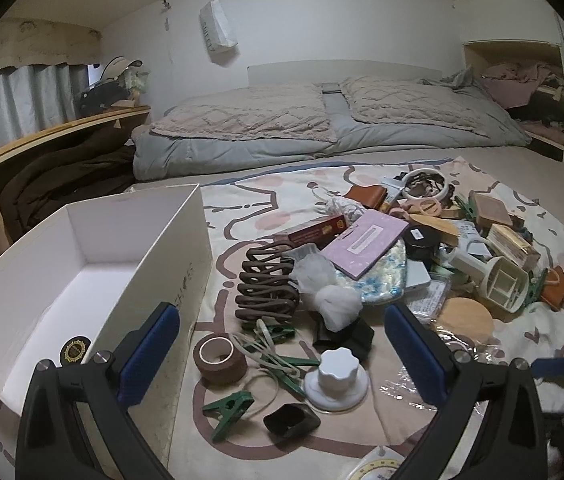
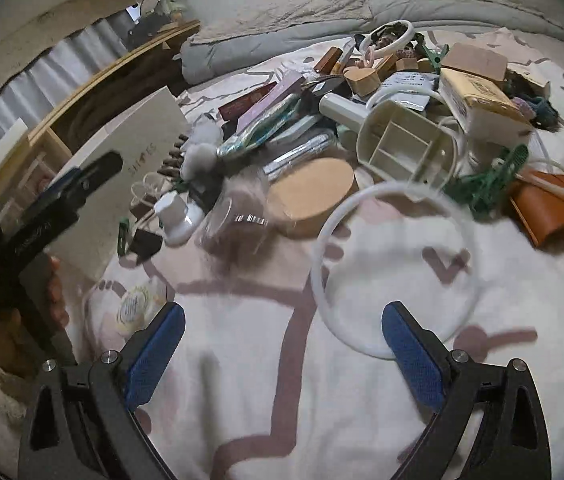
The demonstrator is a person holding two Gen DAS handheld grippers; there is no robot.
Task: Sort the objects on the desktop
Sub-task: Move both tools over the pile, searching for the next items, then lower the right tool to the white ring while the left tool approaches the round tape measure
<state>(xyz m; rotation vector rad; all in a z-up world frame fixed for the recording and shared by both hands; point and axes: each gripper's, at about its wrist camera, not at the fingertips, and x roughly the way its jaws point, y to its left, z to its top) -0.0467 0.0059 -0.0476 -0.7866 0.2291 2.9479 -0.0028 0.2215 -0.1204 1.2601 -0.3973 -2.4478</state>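
A pile of small objects lies on a patterned cloth (image 1: 282, 196). My left gripper (image 1: 282, 356) is open above a brown tape roll (image 1: 220, 358), green clips (image 1: 228, 408), rubber bands and a white knob (image 1: 336, 376). A brown coil hair clip (image 1: 264, 288) and a pink booklet (image 1: 364, 242) lie further off. A white box (image 1: 94, 264) stands at the left and holds a round black-and-gold item (image 1: 74, 350). My right gripper (image 2: 282, 354) is open and empty over bare cloth, with a white ring (image 2: 394, 264) lying by its right finger.
A cream divided holder (image 2: 406, 146), a round wooden lid (image 2: 312, 192), an orange leather pouch (image 2: 558, 208) and green clips (image 2: 490, 180) lie in the pile. Grey bedding (image 1: 322, 120) lies behind. A wooden shelf (image 1: 42, 140) runs along the left.
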